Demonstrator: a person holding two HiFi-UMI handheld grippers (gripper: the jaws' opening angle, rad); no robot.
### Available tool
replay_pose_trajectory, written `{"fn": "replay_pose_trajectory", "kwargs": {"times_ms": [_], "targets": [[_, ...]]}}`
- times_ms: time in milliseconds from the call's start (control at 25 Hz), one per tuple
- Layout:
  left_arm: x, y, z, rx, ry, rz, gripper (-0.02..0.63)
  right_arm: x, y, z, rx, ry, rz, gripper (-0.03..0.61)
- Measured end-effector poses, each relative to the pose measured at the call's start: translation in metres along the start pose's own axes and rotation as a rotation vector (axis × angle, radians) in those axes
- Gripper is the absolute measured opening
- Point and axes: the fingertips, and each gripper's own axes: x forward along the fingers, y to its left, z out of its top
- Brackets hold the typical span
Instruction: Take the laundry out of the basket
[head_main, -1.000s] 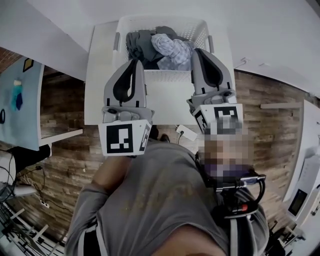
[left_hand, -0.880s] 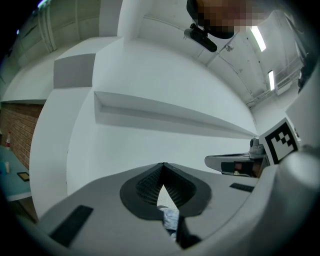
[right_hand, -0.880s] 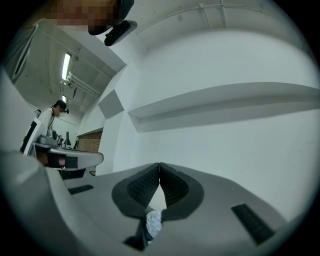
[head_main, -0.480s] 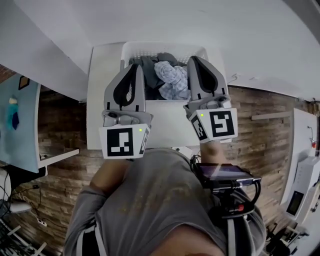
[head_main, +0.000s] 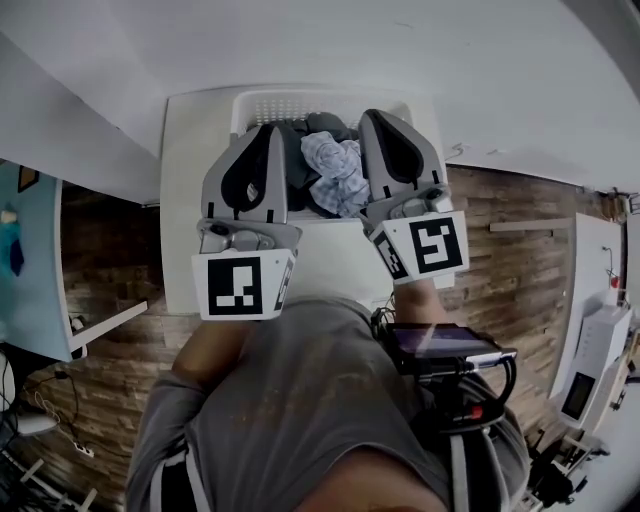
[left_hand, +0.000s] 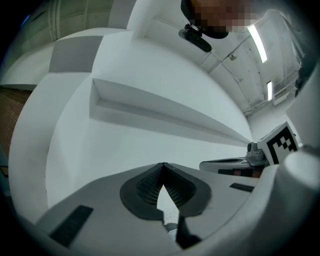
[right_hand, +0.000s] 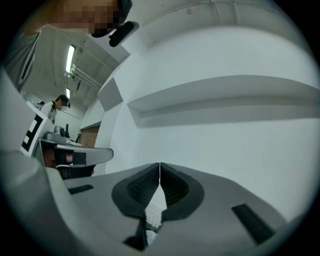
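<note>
The laundry (head_main: 336, 172) is lying heaped inside the white basket (head_main: 298, 98): a light checked cloth is sitting on top towards the right, and darker grey garments (head_main: 299, 150) are bunched beneath and to its left. Nothing is hanging over the rim, and no garment is showing on the table (head_main: 188, 200) outside it. The basket is standing at the far edge of the table, close to the white wall; the near part of the tabletop is lying bare between the basket and the person's body.

The left gripper (head_main: 268, 130) is hovering over the basket's near left side, and the right gripper (head_main: 374, 116) over its near right side, with the heap showing between them. Each gripper view is showing the ribbed pads meeting at the tips with nothing clamped between them, and only wall beyond; both are therefore closed and empty, pointing roughly level rather than down at the load.

Assessment: the task is standing at its opening stage. No item is out, none is gripped, and the whole heap is left to remove. The jaws would need opening and tilting down before any garment could be taken.
</note>
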Motion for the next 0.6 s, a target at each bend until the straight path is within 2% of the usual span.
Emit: {"fn": "replay_pose_trajectory", "kwargs": {"times_ms": [160, 280, 360, 600], "targets": [[0.013, 0.003, -0.017, -0.029, 0.044, 0.012, 0.008, 0.011, 0.001, -0.024, 0.023, 0.049, 0.055, 0.009], [0.022, 0.009, -0.020, -0.041, 0.045, 0.011, 0.008, 0.020, 0.001, -0.042, 0.035, 0.080, 0.097, 0.023], [0.026, 0.011, -0.019, -0.047, 0.046, 0.011, 0.008, 0.024, 0.003, -0.059, 0.048, 0.124, 0.133, 0.132], [0.040, 0.022, -0.044, -0.105, 0.095, 0.009, 0.008, 0.044, 0.016, -0.108, 0.062, 0.251, 0.235, 0.270]]}}
